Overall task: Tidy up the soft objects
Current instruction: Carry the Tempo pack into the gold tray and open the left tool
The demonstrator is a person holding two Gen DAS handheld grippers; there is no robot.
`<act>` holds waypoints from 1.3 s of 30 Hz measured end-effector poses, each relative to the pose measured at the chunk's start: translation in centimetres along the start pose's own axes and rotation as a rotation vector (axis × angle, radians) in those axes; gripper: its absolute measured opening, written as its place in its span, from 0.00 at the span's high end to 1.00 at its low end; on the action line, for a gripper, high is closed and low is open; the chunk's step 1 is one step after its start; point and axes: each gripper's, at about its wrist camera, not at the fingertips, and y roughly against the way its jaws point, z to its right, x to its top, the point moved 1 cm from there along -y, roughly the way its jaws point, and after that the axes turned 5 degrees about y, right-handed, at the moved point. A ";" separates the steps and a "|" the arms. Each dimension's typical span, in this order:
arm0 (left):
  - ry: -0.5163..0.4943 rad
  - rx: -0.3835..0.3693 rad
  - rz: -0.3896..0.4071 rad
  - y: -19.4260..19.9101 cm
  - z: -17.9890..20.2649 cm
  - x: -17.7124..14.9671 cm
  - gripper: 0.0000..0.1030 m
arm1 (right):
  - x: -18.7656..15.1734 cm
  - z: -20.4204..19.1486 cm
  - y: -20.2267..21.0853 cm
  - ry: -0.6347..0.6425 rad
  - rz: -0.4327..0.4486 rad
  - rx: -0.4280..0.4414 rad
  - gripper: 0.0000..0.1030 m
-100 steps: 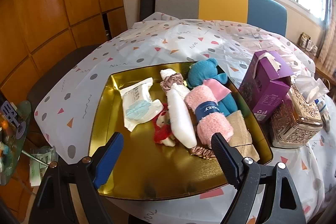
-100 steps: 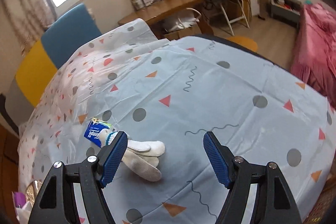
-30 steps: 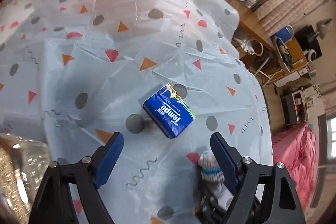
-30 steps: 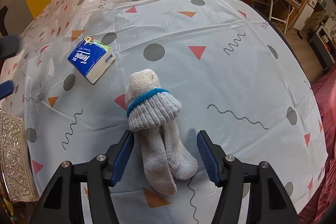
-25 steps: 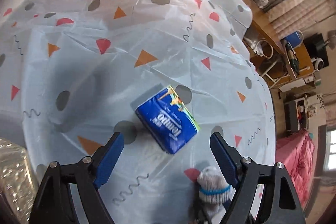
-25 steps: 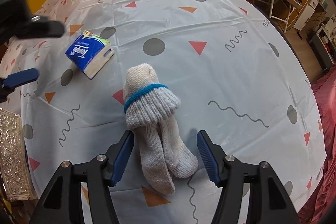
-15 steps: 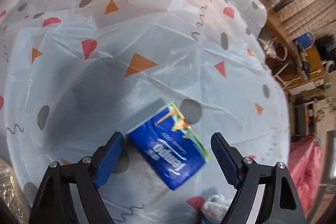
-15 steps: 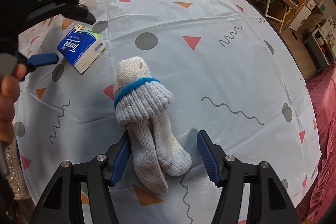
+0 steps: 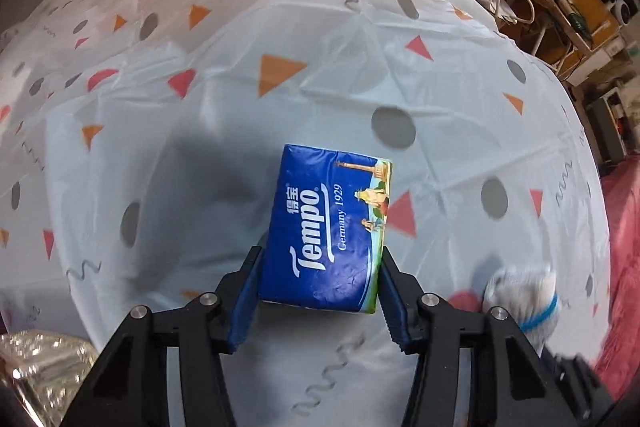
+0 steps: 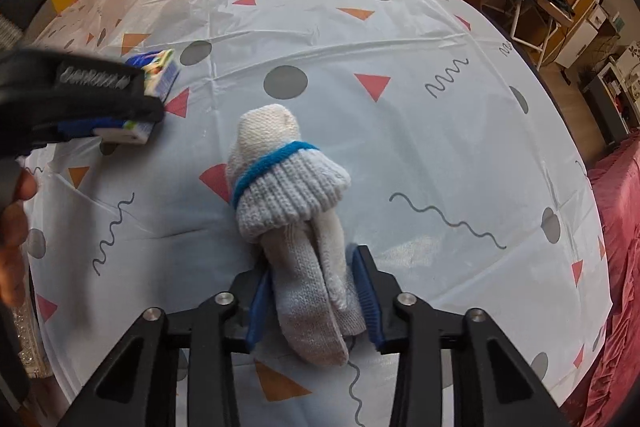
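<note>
- My left gripper (image 9: pixel 318 293) has closed on the Tempo tissue pack (image 9: pixel 326 231), which lay loose between wide jaws a moment ago.
- My right gripper (image 10: pixel 312 301) now pinches the rolled socks (image 10: pixel 296 223) at centre, near me, on the tablecloth (image 10: pixel 420 147).
- Both soft items look ready to carry.
- No container shows clearly now; a shiny box corner (image 9: pixel 38 367) sits near left, contents unseen.
</note>
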 end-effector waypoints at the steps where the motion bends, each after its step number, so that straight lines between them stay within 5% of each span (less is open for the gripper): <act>1: -0.005 0.002 0.005 0.3 -0.5 -0.8 0.47 | 0.0 0.0 0.0 0.003 0.003 0.001 0.70; 15: -0.217 0.046 0.301 8.0 0.6 -11.9 0.47 | -1.5 -0.7 -0.2 0.022 0.052 -0.015 0.68; 21: -0.235 0.003 0.367 10.6 0.9 -14.0 0.47 | -1.9 -2.6 0.3 0.107 0.105 -0.050 0.80; 31: -0.210 -0.044 0.509 16.6 -1.4 -15.2 0.47 | -3.1 -7.5 0.9 0.310 0.152 0.072 0.78; 39: -0.132 -0.061 0.563 19.5 -6.1 -16.9 0.47 | -4.0 -8.0 1.0 0.352 0.181 0.040 0.78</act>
